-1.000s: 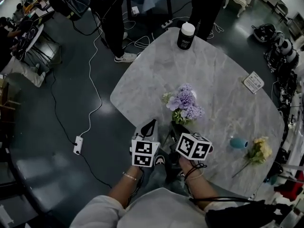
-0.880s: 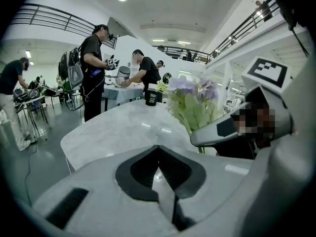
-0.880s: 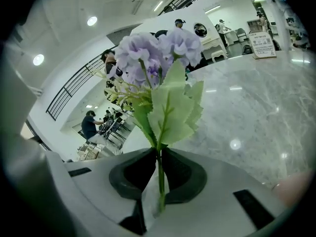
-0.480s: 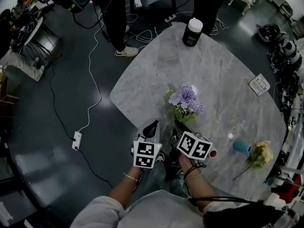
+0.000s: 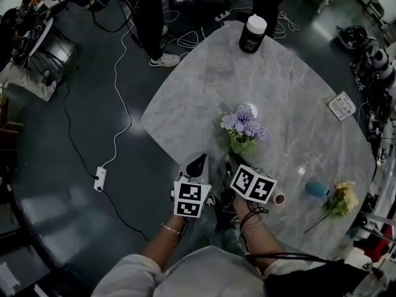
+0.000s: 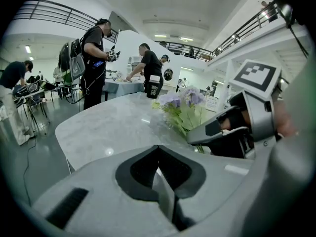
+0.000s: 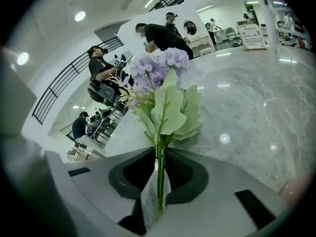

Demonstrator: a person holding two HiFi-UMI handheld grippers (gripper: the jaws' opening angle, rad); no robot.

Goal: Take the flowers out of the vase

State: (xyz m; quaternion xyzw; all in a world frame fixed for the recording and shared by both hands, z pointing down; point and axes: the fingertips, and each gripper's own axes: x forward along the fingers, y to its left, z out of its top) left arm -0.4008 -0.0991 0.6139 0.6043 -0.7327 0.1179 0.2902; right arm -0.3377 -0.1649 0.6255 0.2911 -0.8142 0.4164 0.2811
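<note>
A bunch of purple flowers (image 5: pixel 243 125) with green leaves hangs over the marble table (image 5: pixel 291 91). My right gripper (image 5: pixel 231 158) is shut on its thin green stem (image 7: pixel 159 172), and the blooms (image 7: pixel 158 68) stand up past the jaws. My left gripper (image 5: pixel 197 162) hovers just left of it, off the table's near edge, shut and empty (image 6: pixel 159 149). In the left gripper view the right gripper (image 6: pixel 197 139) and the bouquet (image 6: pixel 180 102) show on the right. A small teal vase (image 5: pixel 317 189) rests on the table at the right, next to a yellow flower bunch (image 5: pixel 339 198) lying flat.
A black jar with a white lid (image 5: pixel 252 33) stands at the table's far edge. A white card (image 5: pixel 342 106) lies at the far right, and a small pink object (image 5: pixel 279 199) near my right hand. People stand beyond the table; cables (image 5: pixel 117 91) and a power strip (image 5: pixel 99 179) lie on the floor.
My right gripper has sunk toward the table with the purple flowers still in it. The left gripper has come down a little beside it, still shut.
</note>
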